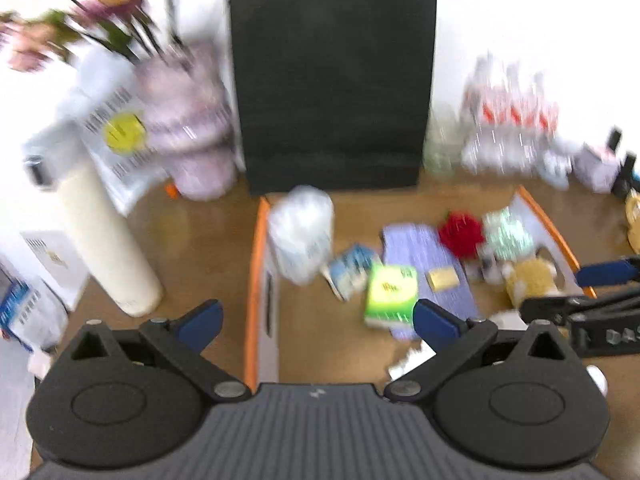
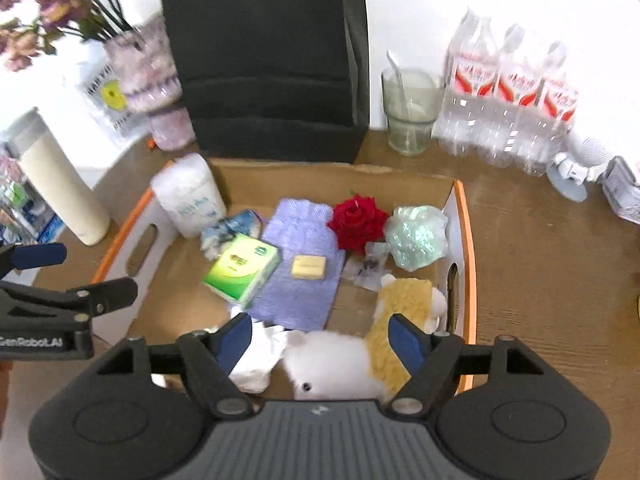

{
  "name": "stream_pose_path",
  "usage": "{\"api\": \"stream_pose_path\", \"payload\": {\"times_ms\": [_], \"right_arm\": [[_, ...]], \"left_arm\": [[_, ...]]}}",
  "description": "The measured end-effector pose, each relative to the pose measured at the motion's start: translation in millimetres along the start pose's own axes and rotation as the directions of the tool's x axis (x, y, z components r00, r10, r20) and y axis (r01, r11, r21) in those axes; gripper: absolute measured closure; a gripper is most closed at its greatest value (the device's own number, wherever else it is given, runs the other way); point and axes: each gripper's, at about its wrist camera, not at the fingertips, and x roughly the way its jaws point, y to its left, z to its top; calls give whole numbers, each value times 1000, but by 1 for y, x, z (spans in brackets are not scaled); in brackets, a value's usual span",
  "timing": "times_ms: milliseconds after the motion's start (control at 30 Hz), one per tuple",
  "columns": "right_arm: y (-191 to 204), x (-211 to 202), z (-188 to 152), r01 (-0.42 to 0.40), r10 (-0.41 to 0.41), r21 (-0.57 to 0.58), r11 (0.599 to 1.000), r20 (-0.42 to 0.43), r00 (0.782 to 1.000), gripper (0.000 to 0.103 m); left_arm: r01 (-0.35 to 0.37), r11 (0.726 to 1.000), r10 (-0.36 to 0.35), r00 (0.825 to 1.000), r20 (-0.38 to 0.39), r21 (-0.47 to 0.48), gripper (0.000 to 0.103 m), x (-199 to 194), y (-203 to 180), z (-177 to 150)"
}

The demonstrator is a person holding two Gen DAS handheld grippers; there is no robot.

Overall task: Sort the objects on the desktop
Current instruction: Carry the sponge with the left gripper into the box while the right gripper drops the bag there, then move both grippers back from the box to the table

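In the left wrist view, which is blurred, we see our left gripper [image 1: 318, 322] with its blue pads spread wide and nothing between them. It hangs above the near left part of the cardboard box [image 1: 256, 280] with the orange rim. Inside the box, a white plastic tub [image 1: 302, 236] stands in the far left corner. Right of the tub lie a crumpled blue-and-white packet [image 1: 352, 268], a green tissue pack [image 1: 390, 294] and a purple cloth [image 1: 430, 276] with a small tan bar [image 1: 442, 279] on it. A red flower [image 1: 460, 234] and a pale green wad [image 1: 508, 234] sit toward the box's far right corner. Outside the box, a cream bottle [image 1: 106, 248] stands to its left and a black bag [image 1: 332, 80] stands just behind it. The right gripper [image 1: 596, 292] comes in at the box's right wall.

In the right wrist view, our right gripper [image 2: 320, 342] hangs over the near right corner of the box [image 2: 466, 260], jaws open. A white and tan plush toy [image 2: 336, 356] lies between the pads, and we cannot tell whether either pad touches it. A crumpled white paper [image 2: 256, 360] lies in the box just left of the toy. Behind the box, to the right of the bag, stand a glass [image 2: 410, 112] and a pack of water bottles [image 2: 508, 104]. The left gripper [image 2: 60, 276] shows at the box's left wall.
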Motion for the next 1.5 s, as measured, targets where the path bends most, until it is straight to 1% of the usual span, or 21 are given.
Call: {"api": "stream_pose_path", "payload": {"times_ms": [67,100,133,200,267,400,500,600,700,800,900,1000,1100,1167,1200,1300,1333,1400,1433,1467,1500], "right_arm": [[6,-16,-18,11,-9,-19,1000,132,991,18],[10,-24,-33,23,-16,-32,999,226,974,15],[12,-30,-45,32,-20,-36,999,290,957,14],[15,-35,-66,34,-19,-32,999,369,929,14],[16,-37,-81,25,-17,-13,1000,399,917,14],[21,-45,-101,22,-21,4,1000,425,905,14],[29,-51,-121,22,-24,10,1000,412,911,14],[37,-61,-157,-14,14,-2,1000,390,921,13],[46,-68,-199,-11,12,-6,1000,362,932,13],[56,-77,-239,-6,9,-9,1000,339,941,13],[62,-90,-277,-28,30,-12,1000,336,942,13],[65,-101,-301,-35,40,-21,999,356,934,15],[68,-108,-305,-28,45,-51,998,370,928,21],[70,-110,-301,-27,47,-59,998,381,924,22],[70,-109,-297,-32,50,-54,998,383,922,26],[68,-99,-283,-61,73,-45,997,371,926,30],[68,-93,-277,-63,76,-47,997,364,928,33],[70,-80,-260,-65,87,-75,995,345,935,49],[70,-74,-251,-64,89,-85,994,340,936,52],[71,-67,-242,-56,82,-87,995,334,939,56],[71,-61,-233,-48,74,-86,995,335,939,56]], "left_arm": [[-17,1000,17,994,107,-3,0,-10,-2,-22],[-15,1000,15,990,143,4,0,-14,-3,-34],[-20,1000,19,986,163,5,0,-17,-5,-44],[-21,1000,20,983,184,3,0,-22,-8,-60],[-11,1000,11,980,198,-1,0,-31,-10,-73],[15,1000,-9,977,213,-24,0,-50,-12,-91],[16,1000,-14,980,196,-5,0,-70,-16,-114],[37,999,-38,982,184,6,0,-91,-17,-153],[72,997,-75,983,168,22,0,-111,-19,-196],[56,998,-54,986,159,-9,0,-126,-17,-233],[96,995,-92,988,124,-30,0,-137,-13,-259],[115,992,-108,987,115,-48,0,-143,-10,-268],[136,988,-128,985,112,-71,0,-141,-3,-262],[151,985,-140,982,123,-79,0,-139,1,-256],[155,984,-144,982,125,-83,0,-137,3,-253],[156,985,-145,981,129,-80,3,-124,8,-241],[147,986,-136,983,125,-81,5,-117,10,-236],[140,986,-129,984,119,-89,12,-104,15,-224],[148,985,-136,983,124,-89,17,-98,17,-216],[157,984,-145,980,133,-83,20,-92,19,-209],[168,983,-156,977,144,-71,24,-86,19,-201]]}}
